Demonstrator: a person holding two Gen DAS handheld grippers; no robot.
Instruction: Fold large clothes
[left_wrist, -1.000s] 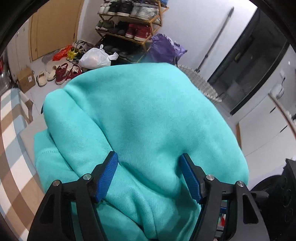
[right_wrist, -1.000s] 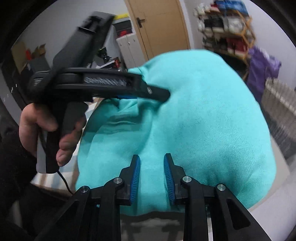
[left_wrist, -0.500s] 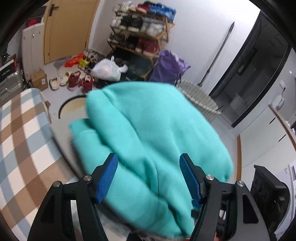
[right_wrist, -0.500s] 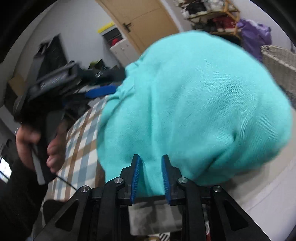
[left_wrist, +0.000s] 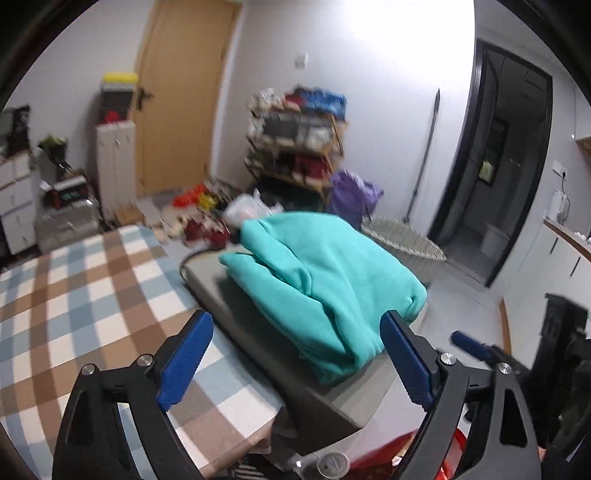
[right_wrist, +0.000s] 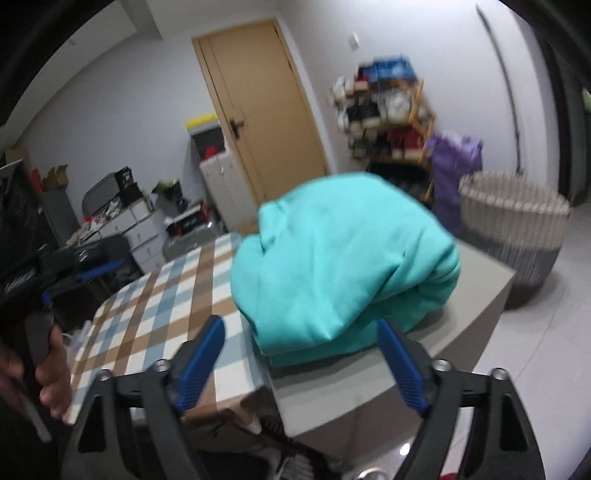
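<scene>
A folded teal sweatshirt (left_wrist: 325, 280) lies in a thick bundle on a grey pad (left_wrist: 258, 332) at the table's corner. It also fills the middle of the right wrist view, the sweatshirt (right_wrist: 343, 266) resting on the same grey pad (right_wrist: 472, 314). My left gripper (left_wrist: 295, 354) is pulled back from the bundle, its jaws opening wide with nothing pressed between them. My right gripper (right_wrist: 301, 358) is likewise drawn back, jaws opening, and the cloth lies beyond its blue pads (right_wrist: 201, 363). A hand (right_wrist: 51, 373) holding the left gripper shows at the left edge of the right wrist view.
A checked tablecloth (left_wrist: 81, 295) covers the table left of the pad. A wicker basket (right_wrist: 517, 236) stands on the floor to the right. Behind are a shoe rack (left_wrist: 295, 144), a purple bag (left_wrist: 352, 195), a wooden door (right_wrist: 258, 122) and scattered shoes.
Both grippers let go of the teal sweatshirt, opened wide and drew back and up from it. The bundle now lies by itself on the grey pad.
</scene>
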